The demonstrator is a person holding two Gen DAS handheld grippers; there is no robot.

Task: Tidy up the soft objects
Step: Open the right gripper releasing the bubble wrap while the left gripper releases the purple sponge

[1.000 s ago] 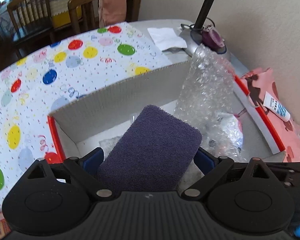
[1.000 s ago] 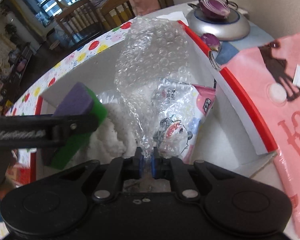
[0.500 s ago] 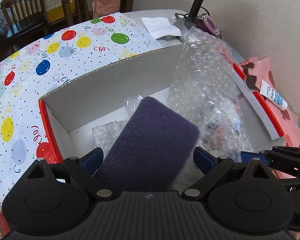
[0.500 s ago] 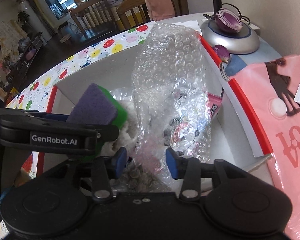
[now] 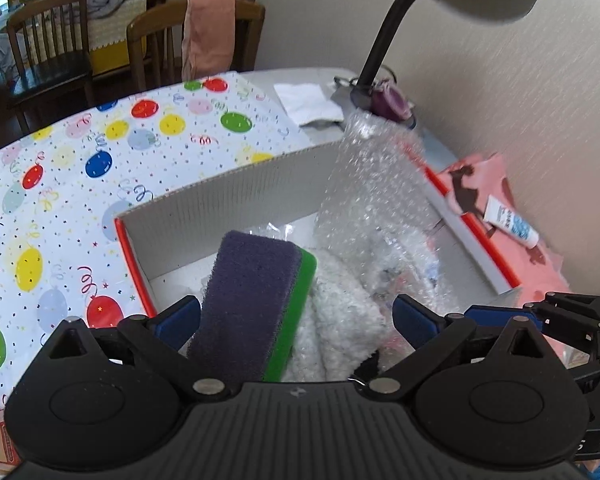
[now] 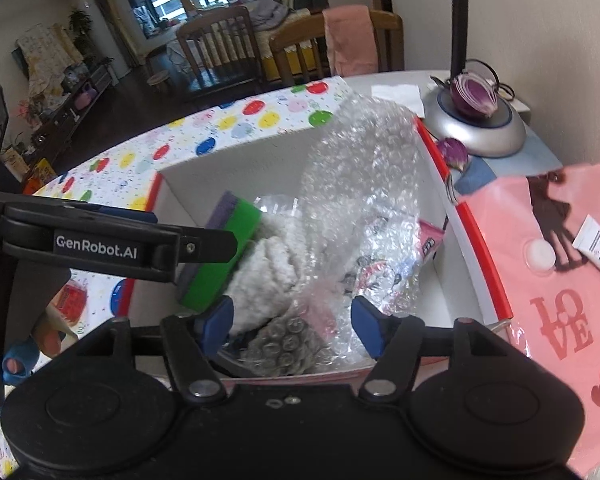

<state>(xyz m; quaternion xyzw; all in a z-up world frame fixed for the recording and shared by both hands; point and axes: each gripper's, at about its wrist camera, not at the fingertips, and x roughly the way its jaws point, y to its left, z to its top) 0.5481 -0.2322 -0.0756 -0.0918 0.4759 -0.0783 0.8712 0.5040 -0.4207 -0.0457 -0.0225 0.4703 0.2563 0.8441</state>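
Observation:
A purple-and-green sponge (image 5: 248, 300) leans tilted inside the white cardboard box (image 5: 236, 196) with a red rim, resting on a white fluffy cloth (image 5: 340, 312). My left gripper (image 5: 296, 316) is wide open around the sponge, and its right pad stands well apart from it. A tall sheet of bubble wrap (image 6: 356, 168) stands in the box's right half. The lower end of the wrap lies loose between the jaws of my right gripper (image 6: 293, 324), which are opening. In the right wrist view the sponge (image 6: 244, 220) sits behind one of the left gripper's fingers (image 6: 204, 246).
Balloon-print paper (image 5: 100, 160) covers the table left of the box. A pink LOVE bag (image 6: 560, 320) with a small tube (image 6: 598, 248) lies to the right. A lamp base (image 6: 476, 128) holding a purple onion half stands behind. Wooden chairs stand beyond the table.
The right gripper's jaws, shut on the bubble wrap's lower end, have spread and let it go. The sponge has tipped, showing its green side. Both grippers have lifted a little.

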